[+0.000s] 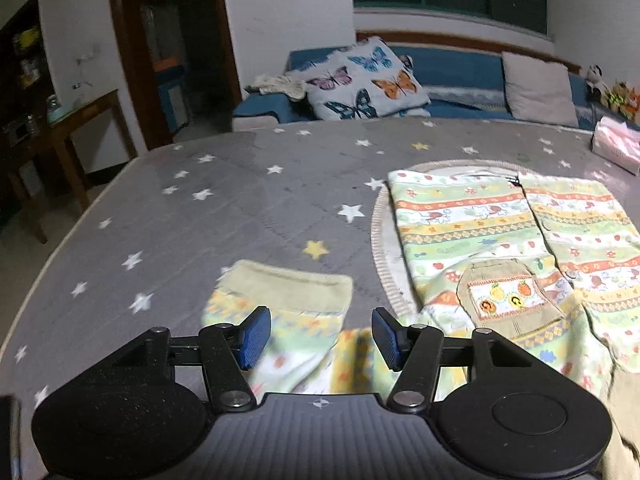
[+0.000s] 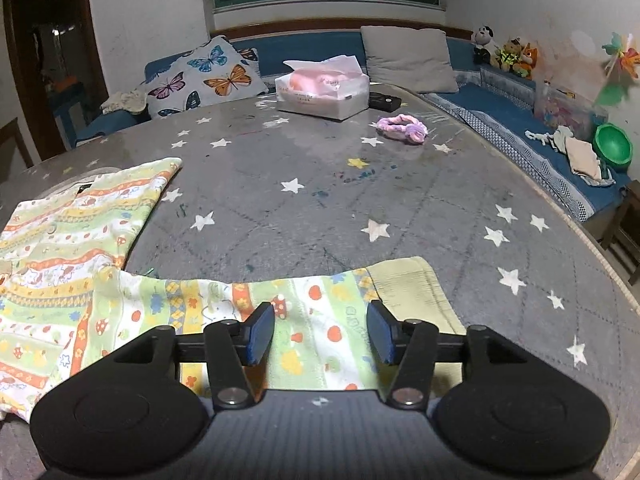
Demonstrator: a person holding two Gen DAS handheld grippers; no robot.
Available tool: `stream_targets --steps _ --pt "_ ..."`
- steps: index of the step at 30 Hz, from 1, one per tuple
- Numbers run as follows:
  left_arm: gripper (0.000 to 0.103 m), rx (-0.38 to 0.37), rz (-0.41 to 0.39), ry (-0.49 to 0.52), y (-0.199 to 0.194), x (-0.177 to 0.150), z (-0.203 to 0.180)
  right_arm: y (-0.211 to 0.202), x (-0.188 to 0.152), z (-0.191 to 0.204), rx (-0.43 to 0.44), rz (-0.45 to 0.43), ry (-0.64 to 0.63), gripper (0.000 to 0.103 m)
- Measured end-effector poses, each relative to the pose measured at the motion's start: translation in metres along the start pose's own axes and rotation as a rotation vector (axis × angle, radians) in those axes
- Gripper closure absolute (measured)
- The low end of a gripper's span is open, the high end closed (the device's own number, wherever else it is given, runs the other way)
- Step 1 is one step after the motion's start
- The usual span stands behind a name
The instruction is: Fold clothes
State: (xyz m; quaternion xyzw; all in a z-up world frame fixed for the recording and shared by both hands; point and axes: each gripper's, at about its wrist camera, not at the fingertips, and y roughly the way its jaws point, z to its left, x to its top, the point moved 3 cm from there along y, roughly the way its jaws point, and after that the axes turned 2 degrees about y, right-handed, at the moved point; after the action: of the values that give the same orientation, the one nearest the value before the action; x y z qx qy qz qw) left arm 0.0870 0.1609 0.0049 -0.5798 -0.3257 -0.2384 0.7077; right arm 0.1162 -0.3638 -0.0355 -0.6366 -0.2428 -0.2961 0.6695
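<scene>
While both sleeves lie spread outward, the pale green, orange-striped child's cardigan with printed mushrooms and flowers [image 1: 472, 232] is seen flat on the grey star-patterned table [image 2: 360, 200], its body over a round woven mat [image 1: 380, 240]. The left sleeve with its plain green cuff [image 1: 288, 300] lies under the left gripper [image 1: 320, 338], whose blue-padded jaws stand apart and hold nothing. The right sleeve [image 2: 312, 312] lies under the right gripper [image 2: 320, 332], jaws likewise apart and empty. A sleeve fold appears to be in hand: each cuff would next be pinched and carried inward across the body. Farther off, a tissue pack [image 2: 322, 92] and a purple hairband [image 2: 402, 128] are seen.
</scene>
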Motion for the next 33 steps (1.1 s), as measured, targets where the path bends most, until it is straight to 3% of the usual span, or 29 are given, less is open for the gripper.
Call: stream_targets --steps 4,6,8,11,19,29,33 --pt "0.048 0.003 0.012 -0.007 0.014 0.005 0.003 0.001 0.001 -0.001 0.006 0.001 0.002 0.05" --pt "0.061 0.004 0.018 -0.011 0.021 0.007 0.005 0.001 0.002 -0.001 0.006 0.002 -0.002 0.049" --pt "0.086 0.005 0.024 -0.015 0.028 0.009 0.007 0.001 0.002 0.0 0.005 0.004 -0.007 0.049" --pt "0.095 0.013 0.024 -0.036 0.034 0.012 0.015 0.002 0.003 0.001 0.006 0.007 -0.013 0.048" --pt "0.096 0.151 -0.069 -0.231 -0.017 -0.014 0.092 -0.004 0.005 0.007 0.016 -0.007 -0.036 0.048" --pt "0.094 0.313 0.036 -0.271 -0.018 -0.059 0.134 -0.017 -0.002 0.026 0.068 -0.006 -0.075 0.047" --pt "0.093 0.254 0.008 -0.233 -0.033 -0.055 0.117 -0.03 -0.005 0.045 0.111 -0.02 -0.14 0.042"
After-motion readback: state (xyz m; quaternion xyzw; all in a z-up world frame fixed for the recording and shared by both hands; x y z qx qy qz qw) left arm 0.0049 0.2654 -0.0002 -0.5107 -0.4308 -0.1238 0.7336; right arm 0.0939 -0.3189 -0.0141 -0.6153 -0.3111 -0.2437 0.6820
